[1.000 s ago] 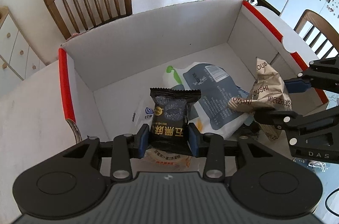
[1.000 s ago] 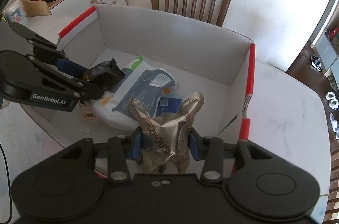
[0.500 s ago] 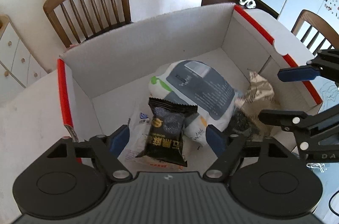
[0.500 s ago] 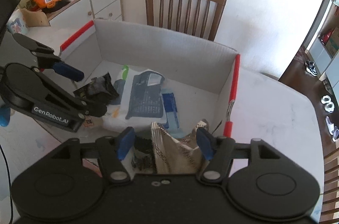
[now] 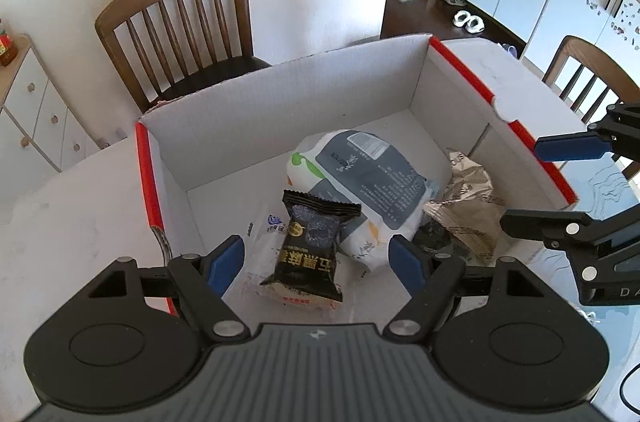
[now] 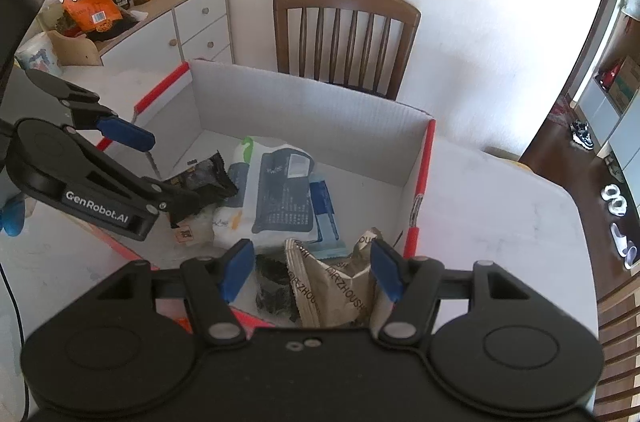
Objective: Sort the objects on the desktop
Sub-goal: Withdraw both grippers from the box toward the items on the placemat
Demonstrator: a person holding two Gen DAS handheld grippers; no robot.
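Both snacks are in the cardboard box (image 5: 280,110) now, so this is the let-go-and-back-off bit of the sort. The left gripper (image 5: 316,258) is spread wide with nothing pinched: its jaws have just been opening, and the black snack packet (image 5: 308,246) sits between them but clear of both blue pads, propped on a clear wrapped packet (image 5: 260,234) near the box's 6 o'clock wall. Same deal on the right gripper (image 6: 312,270): jaws have just been opening, released, with the crinkly gold packet (image 6: 340,286) lying below and between them, slumped toward the box's 4 o'clock corner by the red edge (image 6: 424,166). The big white and grey bag (image 5: 360,182) fills the middle of the box, and from the black packet it's at about 1 o'clock, touching or just overlapping it. If I were doing this step I'd pull both grippers straight up and out along their own line, jaws left wide, so a pad doesn't snag a wrapper corner and drag it back over the wall. The two tools are pretty near each other here, so I'd lift them apart, not across each other.
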